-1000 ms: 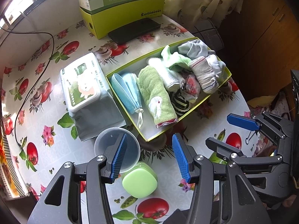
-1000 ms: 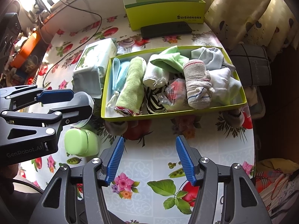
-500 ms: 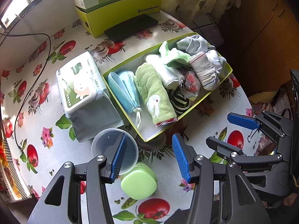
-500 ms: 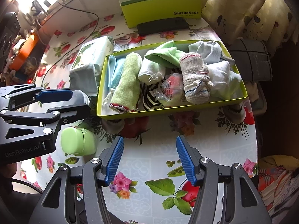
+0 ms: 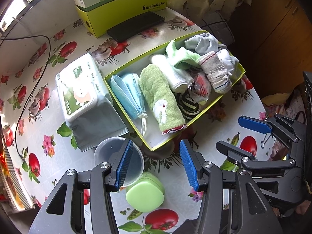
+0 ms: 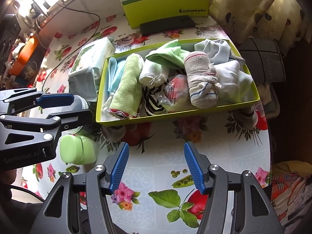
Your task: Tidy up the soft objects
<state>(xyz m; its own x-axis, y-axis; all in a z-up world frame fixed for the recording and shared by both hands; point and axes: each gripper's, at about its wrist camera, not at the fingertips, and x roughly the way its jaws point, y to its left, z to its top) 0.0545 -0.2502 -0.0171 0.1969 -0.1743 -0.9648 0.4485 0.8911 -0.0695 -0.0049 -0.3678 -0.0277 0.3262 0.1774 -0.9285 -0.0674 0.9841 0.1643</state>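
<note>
A yellow-green shallow box (image 5: 124,105) (image 6: 175,118) sits on the flowered table, packed with soft things: blue face masks (image 5: 126,95), a green towel (image 5: 161,97) (image 6: 126,85), a white rolled cloth (image 5: 171,74), a striped sock (image 6: 154,105), a wrapped beige bandage roll (image 5: 214,74) (image 6: 200,81) and pale socks (image 6: 216,48). My left gripper (image 5: 155,163) is open and empty, above the table just before the box's near corner. My right gripper (image 6: 156,165) is open and empty, in front of the box's long side. Each gripper shows in the other's view.
A wet-wipes pack (image 5: 81,91) lies left of the box. A clear plastic cup (image 5: 117,159) and a green round case (image 5: 144,193) (image 6: 78,152) sit near the left gripper. A tall green carton (image 5: 120,5) (image 6: 165,7) and a black phone (image 5: 136,26) stand behind. A black cable (image 5: 35,62) crosses the left.
Both grippers have drawn back and up slightly from the box, so it looks a little farther away. Nothing was picked up, and both stay open.
</note>
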